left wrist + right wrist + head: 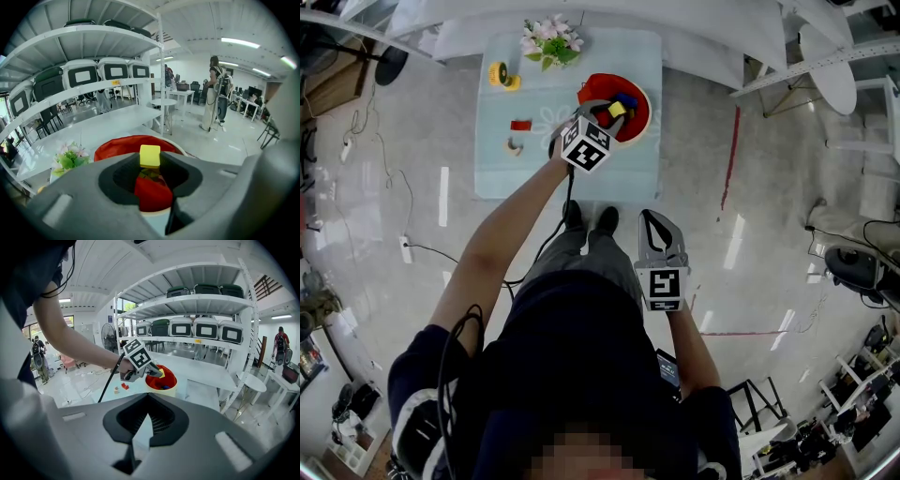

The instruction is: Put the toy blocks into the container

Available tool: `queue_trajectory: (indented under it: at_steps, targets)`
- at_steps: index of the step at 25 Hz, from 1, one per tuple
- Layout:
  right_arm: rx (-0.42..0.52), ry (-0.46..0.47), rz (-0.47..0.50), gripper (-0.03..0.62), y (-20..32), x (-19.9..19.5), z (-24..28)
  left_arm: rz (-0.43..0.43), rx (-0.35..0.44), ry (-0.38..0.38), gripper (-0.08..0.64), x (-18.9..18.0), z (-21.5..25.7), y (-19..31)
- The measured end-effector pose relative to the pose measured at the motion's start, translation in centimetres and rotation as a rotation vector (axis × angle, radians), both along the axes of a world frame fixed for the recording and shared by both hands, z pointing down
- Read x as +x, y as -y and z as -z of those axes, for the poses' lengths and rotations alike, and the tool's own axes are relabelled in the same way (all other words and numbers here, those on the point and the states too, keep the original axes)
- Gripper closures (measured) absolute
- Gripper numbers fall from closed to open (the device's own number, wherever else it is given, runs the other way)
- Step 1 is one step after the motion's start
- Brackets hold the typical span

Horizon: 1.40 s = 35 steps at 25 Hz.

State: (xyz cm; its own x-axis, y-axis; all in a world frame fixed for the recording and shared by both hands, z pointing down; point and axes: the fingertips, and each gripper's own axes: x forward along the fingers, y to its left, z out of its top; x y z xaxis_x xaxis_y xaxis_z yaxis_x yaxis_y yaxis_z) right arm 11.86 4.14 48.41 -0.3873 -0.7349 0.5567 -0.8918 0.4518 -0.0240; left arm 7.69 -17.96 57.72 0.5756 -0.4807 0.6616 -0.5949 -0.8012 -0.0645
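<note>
My left gripper (613, 112) reaches over the red container (639, 124) on the pale blue table (502, 169), shut on a yellow block (618, 109). In the left gripper view the yellow block (150, 155) sits pinched between the jaw tips just above the red container (115, 146). Other blocks, a blue one (629, 100) among them, lie inside. On the table to the left lie a red block (520, 125) and a small beige block (515, 145). My right gripper (648, 216) hangs low off the table, shut and empty; its view shows the left gripper (157, 372) at the container (163, 383).
A yellow ring toy (501, 75) and a bunch of flowers (550, 42) stand at the table's far side. White shelving (93, 89) with cases rises behind the table. A person (215, 93) stands further off in the room. Cables (412, 244) trail on the floor to the left.
</note>
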Motion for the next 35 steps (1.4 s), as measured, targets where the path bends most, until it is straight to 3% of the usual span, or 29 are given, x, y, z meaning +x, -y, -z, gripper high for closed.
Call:
queue_trajectory:
  at_steps: [8, 15, 19, 28, 35]
  targets:
    - [-0.01, -0.004, -0.004, 0.594, -0.2, 0.2, -0.3, -0.003, 0.001, 0.031, 0.414, 0.2, -0.7, 0.3]
    - [-0.017, -0.003, -0.005, 0.594, -0.6, 0.3, -0.4, -0.017, 0.078, -0.008, 0.235, 1.0, 0.5, 0.4]
    - [-0.021, -0.008, -0.004, 0.594, -0.7, 0.3, -0.5, -0.03, 0.129, -0.037, 0.178, 1.4, 1.8, 0.1]
    - [-0.02, -0.012, 0.007, 0.594, -0.9, -0.3, -0.5, -0.014, 0.164, -0.064, 0.149, 0.6, 3.1, -0.5]
    - [-0.026, -0.017, 0.026, 0.594, -1.1, -0.8, -0.8, 0.048, 0.197, -0.108, 0.149, -2.1, 5.3, -1.2]
